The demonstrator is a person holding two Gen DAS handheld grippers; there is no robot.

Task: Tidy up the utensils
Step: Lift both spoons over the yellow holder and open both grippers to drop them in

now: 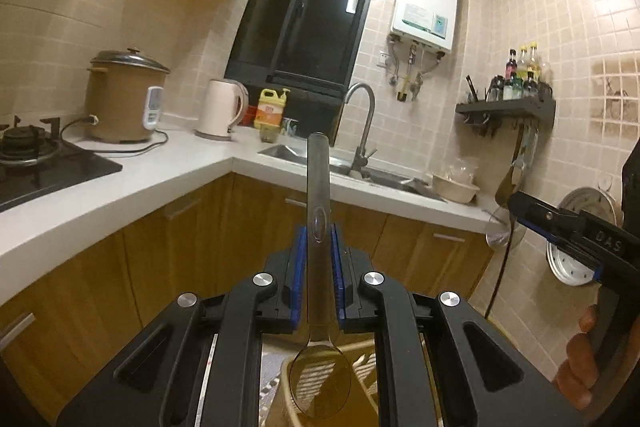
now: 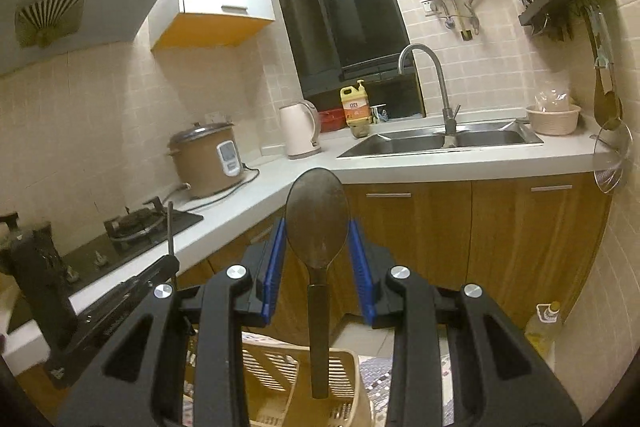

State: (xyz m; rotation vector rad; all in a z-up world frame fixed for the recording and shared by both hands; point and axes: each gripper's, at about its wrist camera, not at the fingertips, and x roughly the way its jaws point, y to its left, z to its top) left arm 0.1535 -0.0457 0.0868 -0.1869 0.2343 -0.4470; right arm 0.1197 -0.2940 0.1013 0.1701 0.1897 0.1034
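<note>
At the centre of the left wrist view a slim polished steel spoon [image 1: 319, 267] stands upright, its flat handle pointing to the upper middle of the frame and its oval, mirror-like bowl hanging at the bottom centre above a cream slatted plastic basket [image 1: 360, 363]. The left gripper [image 1: 319, 251] has its ribbed blue pads pressed against the spoon's handle on both sides, nearly closed. In the right wrist view a matte black oval-headed plastic spoon [image 2: 318, 227] fills the centre, head up, its straight dark handle dropping towards the same basket [image 2: 280, 371] at the bottom. The right gripper [image 2: 318, 247] has its blue pads set a little apart, touching the rim of the spoon's broad head on either side. Behind both, a white smooth countertop [image 2: 440, 167] runs over wood-grain cabinet doors, with a stainless double sink [image 2: 436, 141] and a curved faucet at the upper right.
</note>
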